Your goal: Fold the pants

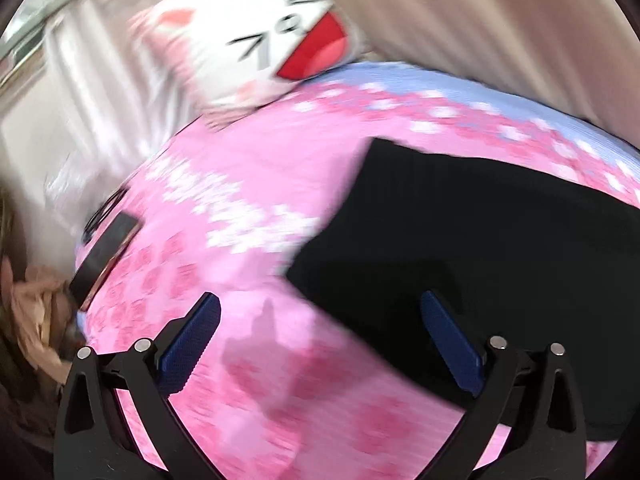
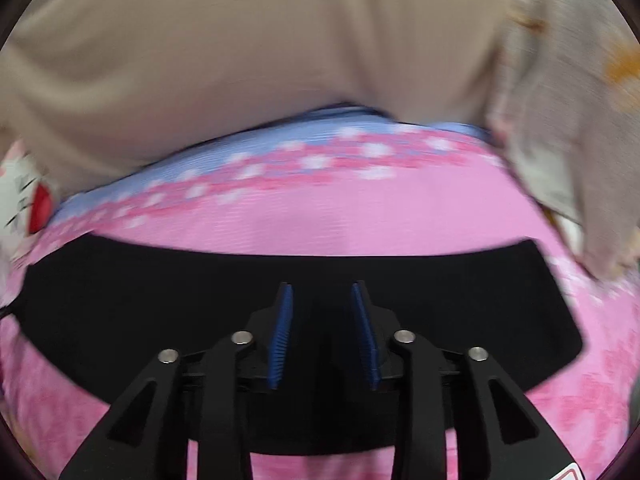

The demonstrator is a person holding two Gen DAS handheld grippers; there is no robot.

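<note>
The black pants [image 1: 480,248] lie flat on a pink flowered bedspread [image 1: 248,216]. In the right wrist view they show as a long black band [image 2: 160,300] across the bed [image 2: 320,232]. My left gripper [image 1: 320,304] is wide open and empty, above the pants' left edge, with its right finger over the black cloth. My right gripper [image 2: 322,292] is open with a narrow gap, empty, just above the middle of the pants. Both views are blurred by motion.
A white cartoon pillow [image 1: 256,40] lies at the head of the bed and shows in the right wrist view [image 2: 24,192]. A dark phone [image 1: 104,256] lies at the bed's left edge. A beige headboard [image 2: 240,60] stands behind. A pale blanket [image 2: 572,140] hangs at right.
</note>
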